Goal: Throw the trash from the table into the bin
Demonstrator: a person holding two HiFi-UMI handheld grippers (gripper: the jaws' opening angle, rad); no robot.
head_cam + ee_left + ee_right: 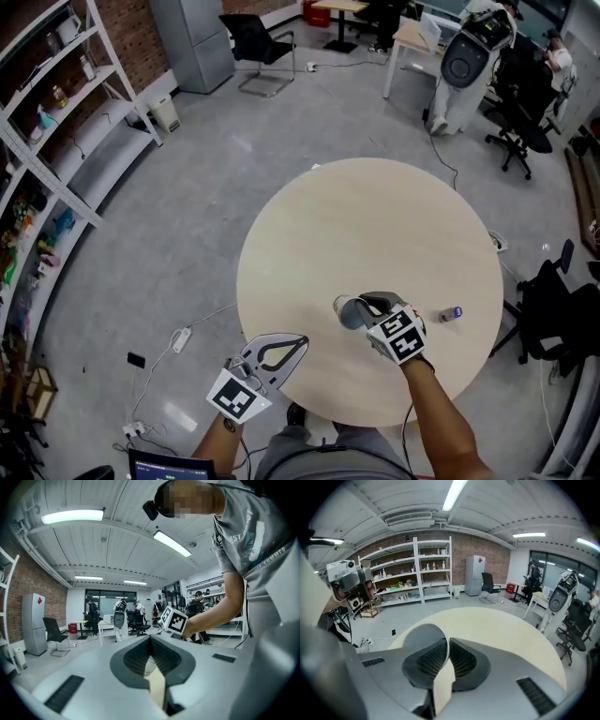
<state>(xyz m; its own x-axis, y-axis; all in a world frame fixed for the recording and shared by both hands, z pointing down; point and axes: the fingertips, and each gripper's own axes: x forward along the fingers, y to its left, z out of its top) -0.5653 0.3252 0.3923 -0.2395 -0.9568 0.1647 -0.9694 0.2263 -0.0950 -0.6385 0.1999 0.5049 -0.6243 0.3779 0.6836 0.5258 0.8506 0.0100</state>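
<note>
Presently, the right gripper [367, 305] is observed over the near right part of the round beige table [375, 216], angled downward. Its jaws are seen closed together on the thin wall of a grey cup [348, 315]. In the right gripper view, the cup [423, 641] is noted to the left of the jaw line, with its rim pinched where the pads of the right gripper [448, 654] meet. Whether the cup's base is touching the tabletop cannot be determined from either view.

The left gripper [298, 343] is recorded at the near edge of the table, to the left of the right gripper and apart from it. In the left gripper view, the jaws of the left gripper [150, 651] are seen brought together with nothing between them; only a beige sliver of tabletop is visible in the slot below.

A small object with a blue end [452, 314] is noted lying on the table, just to the right of the right gripper; it is too small to be identified further.

On the grey floor, a white shelving unit [66, 150] is recorded at the left, an office chair [258, 47] beyond the table, and a power strip [181, 339] to the table's lower left.
</note>
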